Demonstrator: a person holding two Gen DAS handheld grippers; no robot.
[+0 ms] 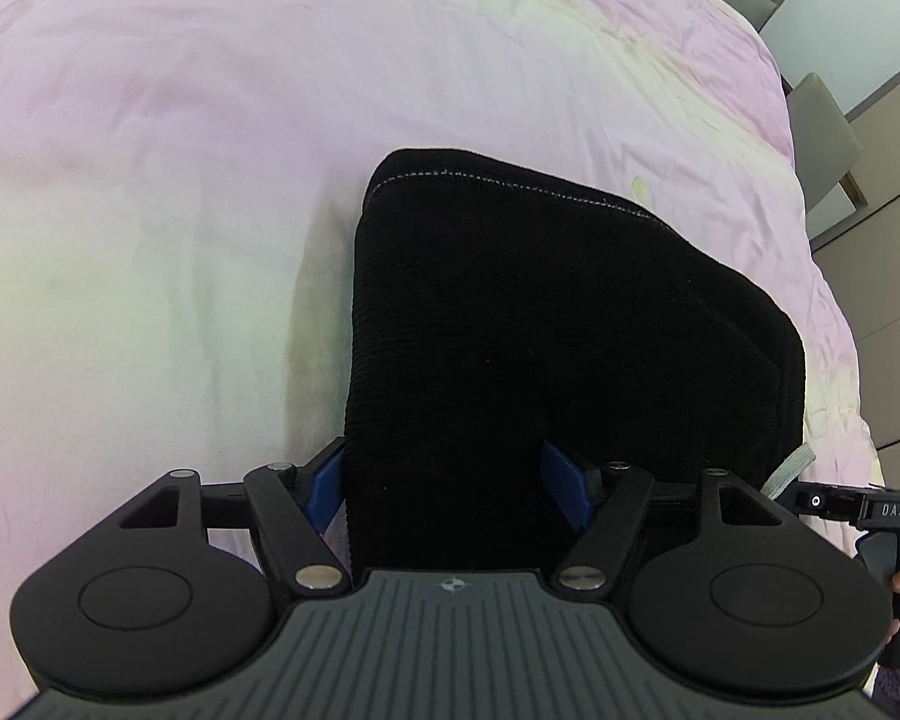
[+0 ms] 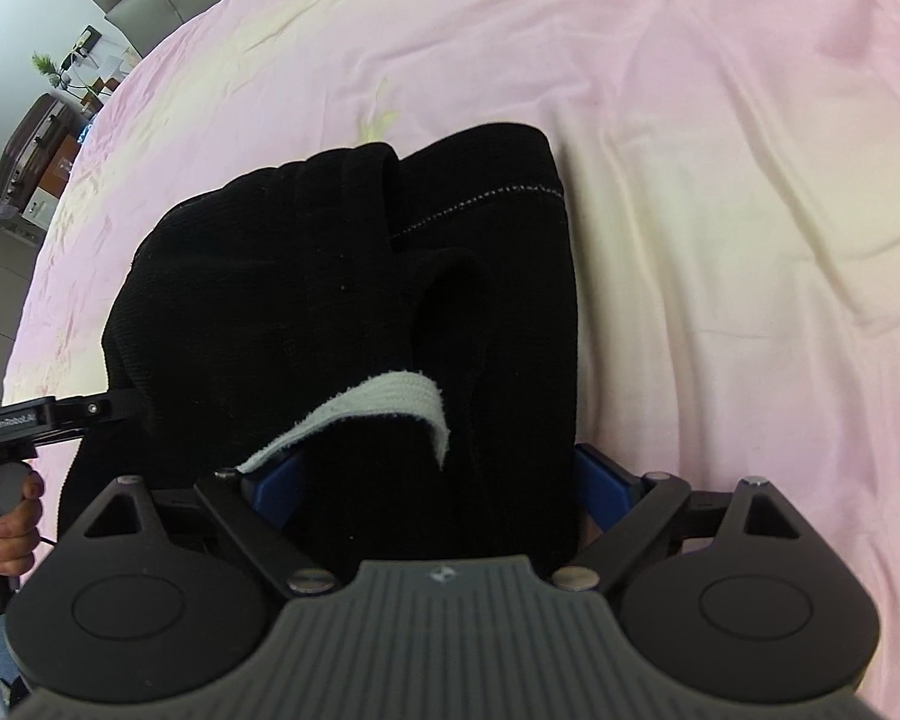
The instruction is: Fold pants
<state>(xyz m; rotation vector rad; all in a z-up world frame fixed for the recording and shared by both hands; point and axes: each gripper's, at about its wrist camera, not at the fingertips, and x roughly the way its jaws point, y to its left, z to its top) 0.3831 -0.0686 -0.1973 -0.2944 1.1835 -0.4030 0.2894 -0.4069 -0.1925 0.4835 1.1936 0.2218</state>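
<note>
The black pants [image 1: 558, 324] lie folded into a thick bundle on the pink bed sheet [image 1: 180, 150]. My left gripper [image 1: 450, 486] has its blue pads wide apart with the near edge of the bundle between them. In the right wrist view the pants [image 2: 330, 300] show a grey-white waistband strip [image 2: 390, 393] across the top layer. My right gripper [image 2: 438, 480] also stands wide, its blue pads on either side of the bundle's near edge. Whether the pads press the cloth is hidden by the fabric.
The pink sheet [image 2: 720, 180] spreads wide around the pants. Grey chairs [image 1: 822, 132] stand past the bed's right edge. A suitcase and small shelf items [image 2: 36, 132] sit beyond the bed's left edge. The other gripper [image 2: 24, 420] shows at the left edge.
</note>
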